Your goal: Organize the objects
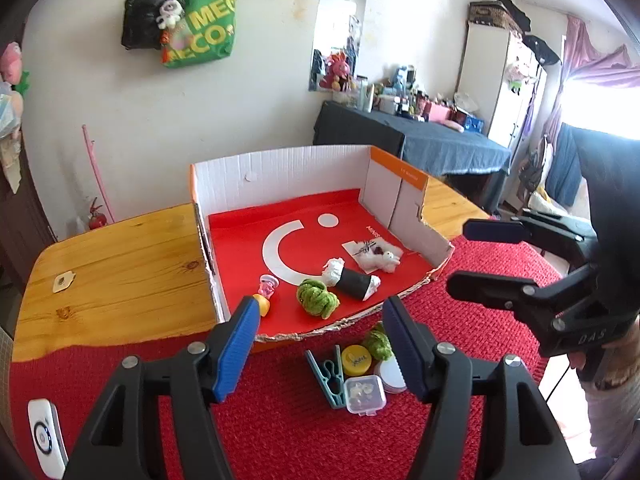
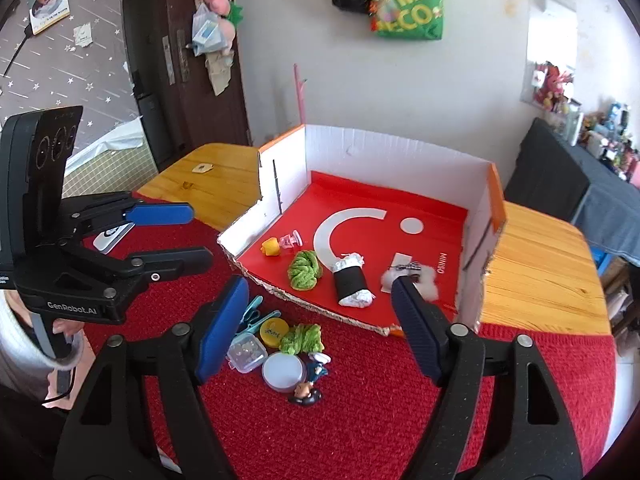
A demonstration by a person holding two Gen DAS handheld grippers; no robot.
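Note:
An open cardboard box [image 1: 280, 168] [image 2: 392, 148] with a red floor holds a green scrunchie [image 1: 316, 298] [image 2: 305, 269], a black roll with white ends [image 1: 352, 279] [image 2: 352, 280], a white fluffy clip [image 1: 378, 258] and a small yellow and pink toy [image 1: 265, 294] [image 2: 280, 245]. On the red mat before it lie a second green scrunchie [image 2: 302, 338], a yellow lid [image 1: 355, 359] [image 2: 273, 332], a clear case [image 1: 365, 394] [image 2: 247, 353], a teal clip [image 1: 330, 376], a white jar [image 2: 283, 371] and a figurine [image 2: 308, 388]. My left gripper [image 1: 320, 352] and right gripper [image 2: 316, 328] are open and empty above this pile.
The red mat [image 1: 280, 420] covers the near part of a wooden table [image 1: 120, 264]. A white device [image 1: 44, 440] lies at the mat's left edge. A dark bed with clutter [image 1: 440, 144] stands behind at the right.

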